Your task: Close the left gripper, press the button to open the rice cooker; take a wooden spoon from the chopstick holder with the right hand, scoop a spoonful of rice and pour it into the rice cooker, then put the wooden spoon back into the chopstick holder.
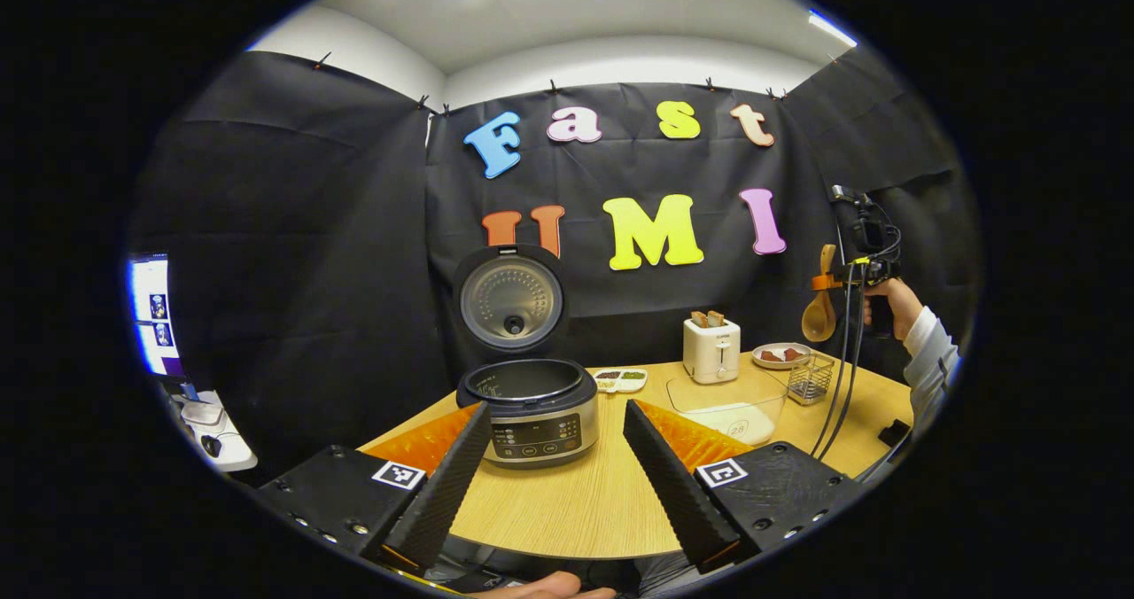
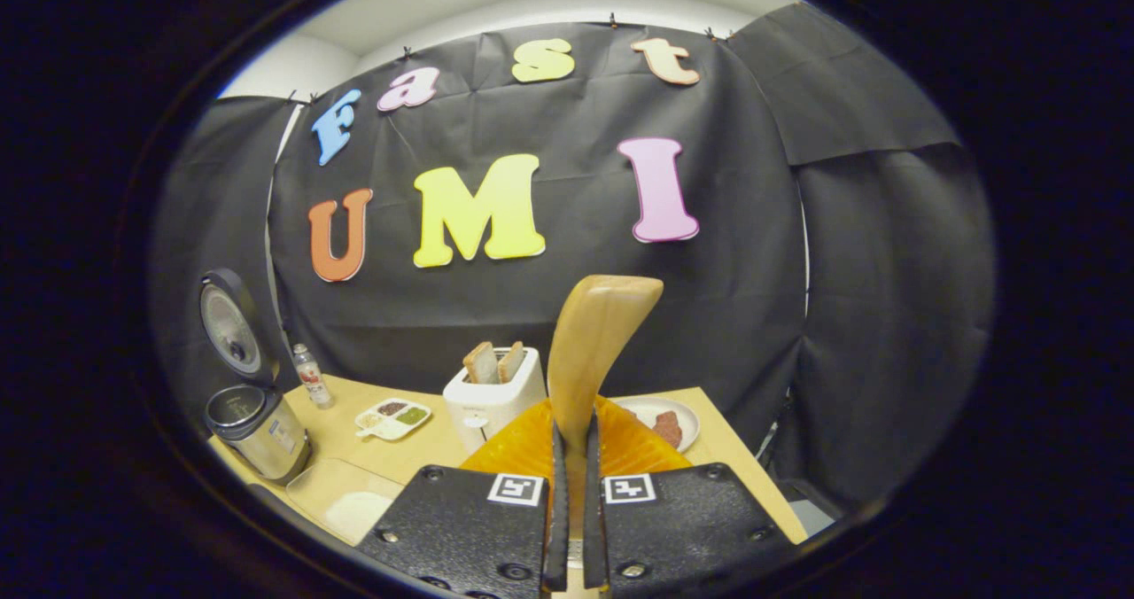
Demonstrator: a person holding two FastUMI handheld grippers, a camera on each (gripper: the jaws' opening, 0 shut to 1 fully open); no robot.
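**Right claw clamped on wooden spoon, held high; left claw spread wide before open cooker**

Right gripper [image 2: 573, 493] closed to a narrow slit on the handle of the pale wooden spoon [image 2: 592, 351], both fingers pressing it. Seen from the left gripper view, same spoon [image 1: 820, 302] hanging bowl-down, lifted well above the small wire-mesh chopstick holder [image 1: 811, 379], clear of its rim, gripped by a hand in a light sleeve [image 1: 921, 338].

Left gripper [image 1: 554, 457] spread wide, holding nothing, low over the near table edge, facing the round silver rice cooker [image 1: 532, 408].

Surface: light wood-grain table [image 1: 567, 501], curved near edge, bounded behind and at both sides by black cloth wall. White ceiling with light panels above.

Cooker lid [image 1: 511, 298] standing upright, pot mouth exposed. Open tabletop between cooker front and near edge.

Clear shallow container holding white rice [image 1: 731, 408] just right of the cooker, near the chopstick holder. White two-slot toaster with bread slices [image 1: 710, 349] behind it. Small plate with brown pieces [image 1: 780, 355] beside the toaster, toward the wall. White divided dish of grains [image 1: 618, 377] between cooker and toaster. Small clear bottle [image 2: 312, 376] by the wall near the cooker. Black cables [image 1: 837, 377] hanging from the right gripper across the holder's side.
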